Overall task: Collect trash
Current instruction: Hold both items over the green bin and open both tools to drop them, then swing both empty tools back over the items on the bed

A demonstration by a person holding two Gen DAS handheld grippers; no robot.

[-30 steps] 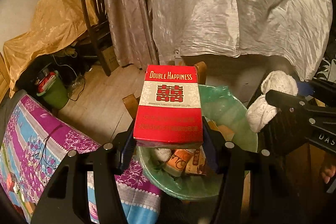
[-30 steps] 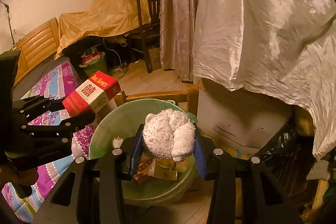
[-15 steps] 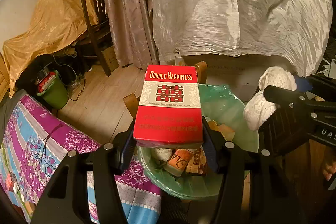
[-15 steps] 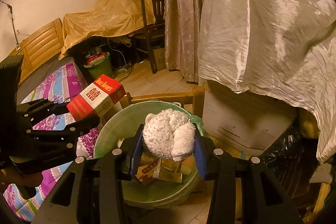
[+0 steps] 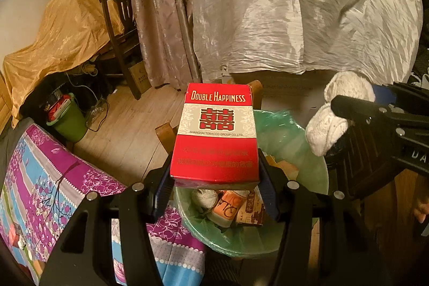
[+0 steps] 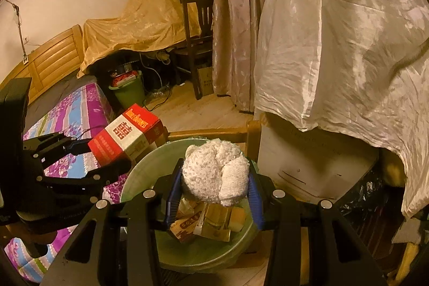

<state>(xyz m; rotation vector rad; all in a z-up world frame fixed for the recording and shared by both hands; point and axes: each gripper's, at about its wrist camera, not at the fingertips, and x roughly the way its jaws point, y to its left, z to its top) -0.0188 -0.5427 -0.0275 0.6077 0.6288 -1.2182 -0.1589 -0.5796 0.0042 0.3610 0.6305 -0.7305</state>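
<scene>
**A:** What are you carrying right now?

**B:** In my left gripper (image 5: 215,178) I am clamping a red and white cardboard cigarette box (image 5: 215,136), both fingers pressing on its sides near the bottom edge. In my right gripper (image 6: 214,188) I am squeezing a white fluffy wad of cloth (image 6: 215,174) between the blue finger pads (image 6: 173,189).

**A:** And where is all that relative to the bin?

**B:** Both loads are hanging in the air at the round bin lined with a pale green plastic bag (image 6: 139,168). The wad is sitting right over the opening, above the tan cartons and wrappers (image 6: 206,223) already lying inside. The box is hanging over the bin's near rim on my left side, with the purple and blue patterned bedsheet (image 5: 40,178) just beside it.

**A:** So which step is this?

**B:** I am judging it as the drop-off: both pieces are picked up and brought over, and neither is released yet.

**A:** What is the next move asking of you?

**B:** For the wad, simply spreading the right fingers should do, since it is already centred. For the box, I am thinking the left hand needs to go a little further over the opening first, otherwise it may clip the rim and tumble onto the bed or floor.
</scene>
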